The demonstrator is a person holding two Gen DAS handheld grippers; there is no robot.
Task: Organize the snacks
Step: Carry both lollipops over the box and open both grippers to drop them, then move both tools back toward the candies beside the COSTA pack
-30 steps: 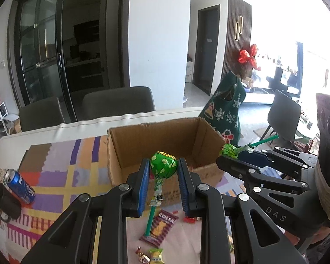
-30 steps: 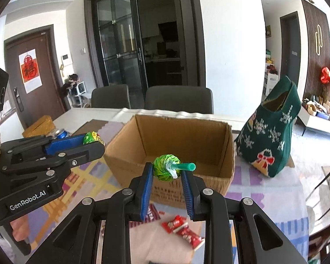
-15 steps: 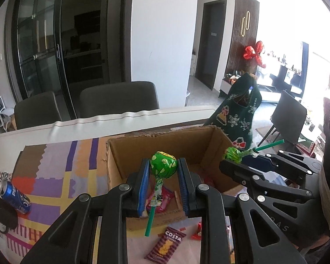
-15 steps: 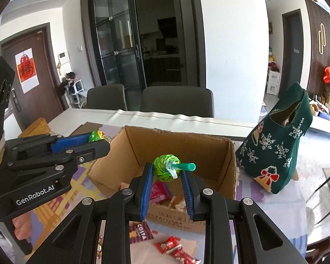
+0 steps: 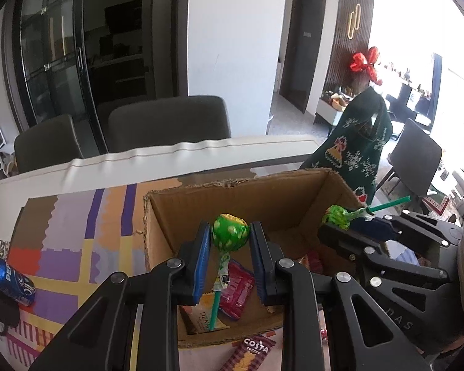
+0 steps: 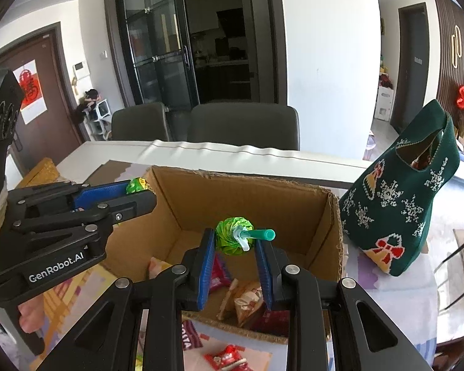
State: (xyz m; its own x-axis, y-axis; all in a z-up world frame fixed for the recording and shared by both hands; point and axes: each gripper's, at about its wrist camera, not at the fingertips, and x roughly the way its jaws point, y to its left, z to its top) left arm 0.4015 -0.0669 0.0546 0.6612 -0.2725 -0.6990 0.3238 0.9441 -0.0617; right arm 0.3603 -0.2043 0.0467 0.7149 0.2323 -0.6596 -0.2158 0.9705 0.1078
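Note:
An open cardboard box (image 5: 241, 199) (image 6: 256, 198) stands on the table with several snack packets inside. My left gripper (image 5: 229, 236) is shut on a green lollipop (image 5: 230, 232), stick hanging down, above the box's near left part. My right gripper (image 6: 235, 242) is shut on a second green lollipop (image 6: 233, 239), its teal stick pointing right, above the box's near edge. Each gripper shows in the other's view: the right gripper (image 5: 343, 219) and the left gripper (image 6: 139, 190).
A green Christmas stocking bag (image 6: 402, 213) stands right of the box. A blue Pepsi can (image 5: 10, 281) lies far left on the patterned cloth. A Costa packet (image 5: 253, 347) and red sweets (image 6: 229, 358) lie before the box. Grey chairs (image 5: 167, 123) stand behind the table.
Both grippers have moved forward and up over the box with their lollipops; the box's inside with its packets has come into view.

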